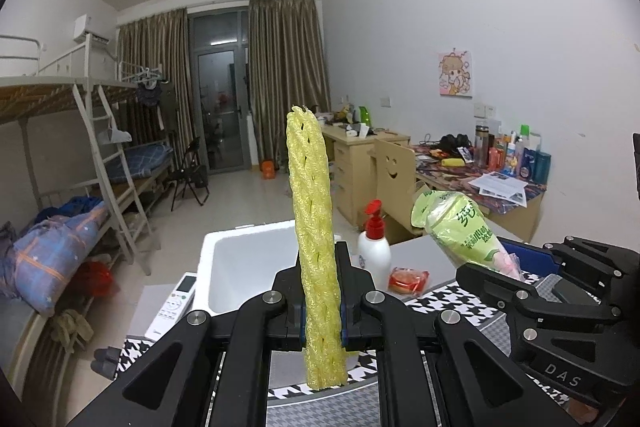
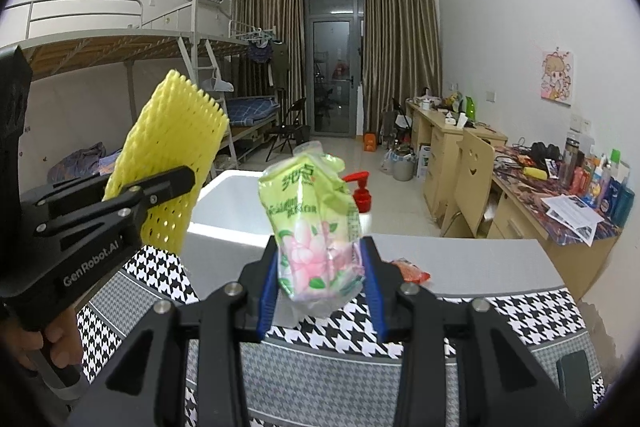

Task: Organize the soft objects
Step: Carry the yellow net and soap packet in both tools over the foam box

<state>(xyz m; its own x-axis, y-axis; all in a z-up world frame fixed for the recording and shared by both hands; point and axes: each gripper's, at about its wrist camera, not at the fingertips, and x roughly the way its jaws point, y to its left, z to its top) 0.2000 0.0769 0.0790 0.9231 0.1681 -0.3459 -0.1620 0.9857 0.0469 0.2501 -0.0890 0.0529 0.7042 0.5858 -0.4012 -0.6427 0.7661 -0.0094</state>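
Two soft items are airborne, one per claw. Your left claw (image 1: 322, 301) pinches the yellow foam net sleeve (image 1: 314, 227) edge-on and fully shut, so it stands upright. Your right claw (image 2: 320, 263) clamps the green tissue pack (image 2: 316, 223) at its base. Both hang above the desk (image 2: 460, 259), just short of the white foam box (image 1: 236, 259), probably their destination.

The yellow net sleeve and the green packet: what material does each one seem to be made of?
Yellow net sleeve: probably expanded foam mesh, matte; it shows a woven lattice with slit holes and squeezes flat in the left hand-held gripper.
Green packet: thin glossy plastic film, likely a tissue pack; it is crinkled, reflective and partly see-through.
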